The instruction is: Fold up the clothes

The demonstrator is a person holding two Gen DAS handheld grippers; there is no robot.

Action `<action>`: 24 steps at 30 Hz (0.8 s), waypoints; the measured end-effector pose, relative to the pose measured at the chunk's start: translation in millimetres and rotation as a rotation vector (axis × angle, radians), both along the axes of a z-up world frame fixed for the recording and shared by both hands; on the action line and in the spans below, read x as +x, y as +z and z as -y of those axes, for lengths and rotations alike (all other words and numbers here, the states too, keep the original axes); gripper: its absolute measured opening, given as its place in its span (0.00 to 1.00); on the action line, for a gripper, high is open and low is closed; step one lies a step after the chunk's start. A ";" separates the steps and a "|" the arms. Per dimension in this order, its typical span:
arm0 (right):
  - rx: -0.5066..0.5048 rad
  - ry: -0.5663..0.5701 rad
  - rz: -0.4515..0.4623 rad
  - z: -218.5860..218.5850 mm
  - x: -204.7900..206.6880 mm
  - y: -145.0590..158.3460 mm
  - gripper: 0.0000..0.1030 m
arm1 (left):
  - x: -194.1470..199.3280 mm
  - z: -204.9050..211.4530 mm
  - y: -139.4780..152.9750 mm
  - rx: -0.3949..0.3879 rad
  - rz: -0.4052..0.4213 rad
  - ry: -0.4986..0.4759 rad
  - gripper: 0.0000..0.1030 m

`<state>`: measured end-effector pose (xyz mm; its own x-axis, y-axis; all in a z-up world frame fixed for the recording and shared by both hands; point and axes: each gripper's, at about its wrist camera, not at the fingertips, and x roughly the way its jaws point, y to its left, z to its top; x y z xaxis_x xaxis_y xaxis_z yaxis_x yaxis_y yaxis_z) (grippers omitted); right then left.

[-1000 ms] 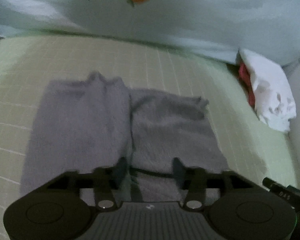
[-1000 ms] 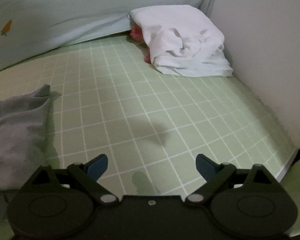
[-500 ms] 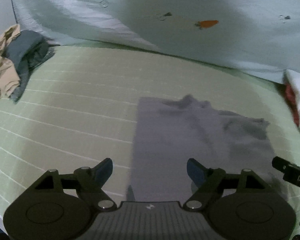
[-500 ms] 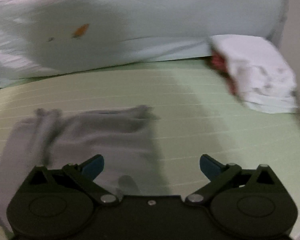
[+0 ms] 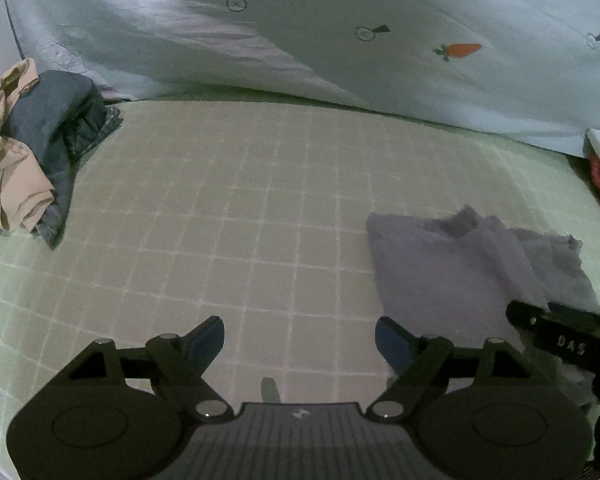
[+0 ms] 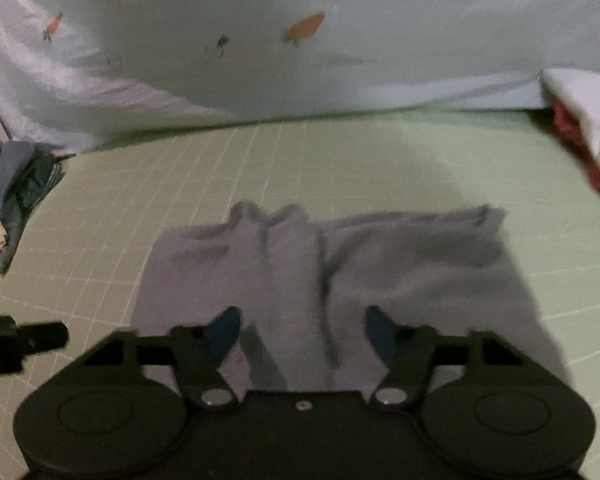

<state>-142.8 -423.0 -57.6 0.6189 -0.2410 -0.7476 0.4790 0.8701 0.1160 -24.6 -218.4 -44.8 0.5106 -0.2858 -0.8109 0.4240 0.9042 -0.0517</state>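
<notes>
A grey garment (image 6: 340,272) lies folded flat on the green checked sheet (image 6: 380,160). In the right wrist view it lies straight ahead, and my right gripper (image 6: 302,330) hangs open and empty over its near edge. In the left wrist view the same garment (image 5: 468,264) lies to the right, and my left gripper (image 5: 300,342) is open and empty over bare sheet (image 5: 240,220) to its left. The right gripper's body (image 5: 564,340) shows at that view's right edge.
A heap of tan and dark blue clothes (image 5: 32,152) lies at the far left. A pale quilt with carrot prints (image 5: 380,40) banks up along the back. A folded white cloth over something red (image 6: 580,136) sits at the far right.
My left gripper let go of the grey garment, opened and swung left onto bare sheet. My right gripper swung left from the bare sheet to face the garment.
</notes>
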 end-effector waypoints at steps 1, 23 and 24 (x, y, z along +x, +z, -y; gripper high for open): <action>0.009 -0.006 -0.006 -1.4 3.5 -3.0 0.45 | 3.8 -2.2 -0.4 -0.002 -0.001 -0.002 0.81; -0.109 0.018 0.203 78.6 -57.5 76.9 0.08 | -41.4 93.0 6.8 -0.076 -0.001 -0.057 0.81; -0.101 -0.005 0.191 93.6 -63.7 72.3 0.08 | -46.3 100.2 5.7 -0.077 -0.005 -0.057 0.81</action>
